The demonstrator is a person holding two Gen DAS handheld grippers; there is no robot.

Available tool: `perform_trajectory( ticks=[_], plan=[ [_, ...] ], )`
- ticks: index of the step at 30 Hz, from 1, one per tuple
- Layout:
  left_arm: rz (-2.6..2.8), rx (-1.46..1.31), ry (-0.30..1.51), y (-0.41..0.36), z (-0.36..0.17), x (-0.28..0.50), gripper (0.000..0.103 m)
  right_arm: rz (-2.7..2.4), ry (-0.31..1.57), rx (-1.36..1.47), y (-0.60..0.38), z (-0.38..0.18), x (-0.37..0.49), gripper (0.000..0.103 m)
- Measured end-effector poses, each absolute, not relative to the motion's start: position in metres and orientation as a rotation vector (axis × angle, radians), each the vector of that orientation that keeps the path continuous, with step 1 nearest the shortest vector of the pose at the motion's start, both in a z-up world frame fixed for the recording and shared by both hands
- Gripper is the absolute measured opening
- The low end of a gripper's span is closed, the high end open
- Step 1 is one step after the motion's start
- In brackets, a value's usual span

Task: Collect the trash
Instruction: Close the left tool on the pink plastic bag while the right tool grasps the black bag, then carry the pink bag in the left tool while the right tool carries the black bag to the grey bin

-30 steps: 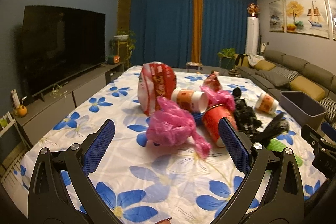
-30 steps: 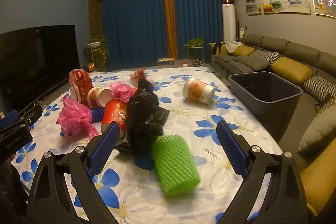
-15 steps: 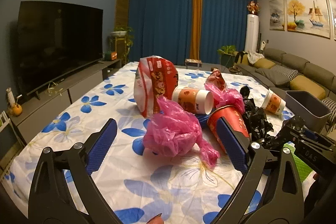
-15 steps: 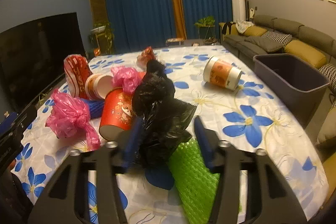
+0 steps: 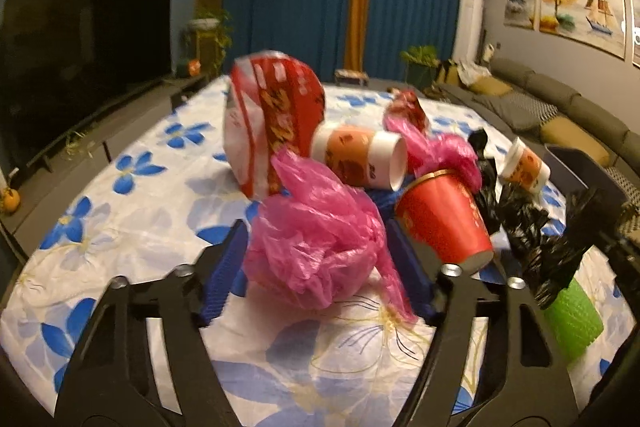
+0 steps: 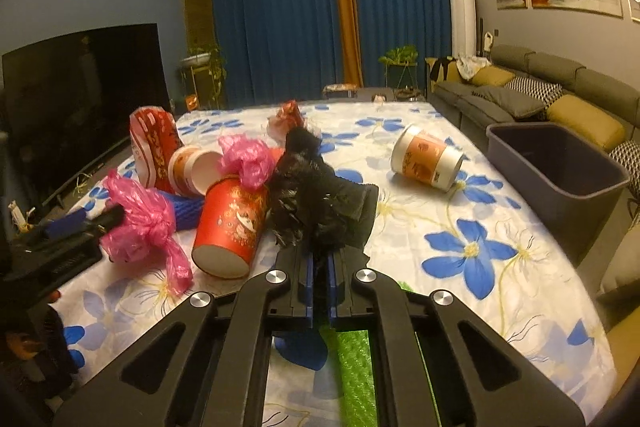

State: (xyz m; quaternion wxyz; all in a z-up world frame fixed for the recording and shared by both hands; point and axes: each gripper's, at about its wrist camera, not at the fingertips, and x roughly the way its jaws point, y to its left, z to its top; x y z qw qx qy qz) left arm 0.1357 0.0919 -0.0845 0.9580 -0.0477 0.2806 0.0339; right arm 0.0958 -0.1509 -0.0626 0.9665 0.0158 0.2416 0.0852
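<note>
Two pink bags (image 5: 316, 251), three cups (image 6: 230, 225), one bin (image 6: 560, 167), left gripper (image 5: 316, 267) closing around a pink bag, right gripper (image 6: 320, 267) pinching black bag (image 6: 316, 203)

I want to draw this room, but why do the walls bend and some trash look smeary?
Left wrist view: motion smear on the pink bag and the red snack bag. Right wrist view: sharper, black bag crisp. Both views: the fisheye lens bows walls and ceiling; dim, warm ceiling light.

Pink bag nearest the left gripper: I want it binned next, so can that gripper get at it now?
Probably yes: the pink bag already sits between the left gripper fingers, with nothing in front of it.
</note>
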Motion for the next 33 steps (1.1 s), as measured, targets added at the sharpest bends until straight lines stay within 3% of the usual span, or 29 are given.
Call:
perform_trajectory(
  ticks=[5, 11, 23, 33],
  plan=[
    [0.034, -0.111, 0.615, 0.092, -0.092, 0.145, 0.030, 0.178, 0.456, 0.020, -0.151, -0.053, 0.089, 0.006],
    [0.008, -0.137, 0.619, 0.094, -0.094, 0.143, 0.009, 0.185, 0.435, 0.018, -0.151, -0.045, 0.081, 0.006],
    [-0.006, -0.157, 0.416, 0.089, -0.028, 0.091, 0.007, 0.182, 0.364, 0.024, -0.173, -0.015, 0.068, 0.006],
    [-0.173, -0.066, 0.330, -0.009, 0.018, 0.116, 0.007, 0.044, 0.263, 0.008, -0.232, 0.019, 0.073, 0.006]
  ],
)
